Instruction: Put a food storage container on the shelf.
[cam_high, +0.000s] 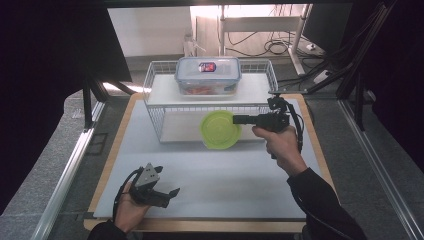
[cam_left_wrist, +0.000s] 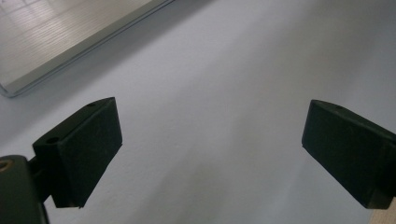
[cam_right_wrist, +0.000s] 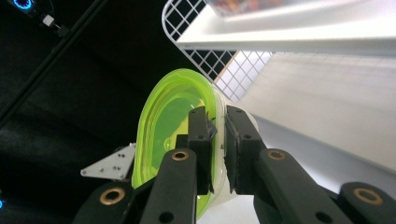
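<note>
I am working at a pale grey table with a wooden edge, and it is carrying a white wire rack with a flat white shelf, standing toward the far side so that both levels are facing me and can be reached from the front. On top of that shelf a clear rectangular plastic food box with a blue-rimmed lid is sitting, out of the way of the lower level.

The thing I am handling is a round lime-green plastic plate. It is hanging in the air on its edge, just in front of the rack's lower opening and clear of the table. I am gripping it by the rim because that is the one part thin enough to pinch. My right gripper is lying level and pointing toward the rack, its jaws clamped on that rim; in the right gripper view the green plate is standing between the two black pads, one on each face. Held this way, I judge the plate is ready either to slide under the shelf or to come away from it.

My left gripper is resting low near the table's near edge, well apart from the plate. Its jaws are standing wide apart with nothing between them, keeping clear.
</note>
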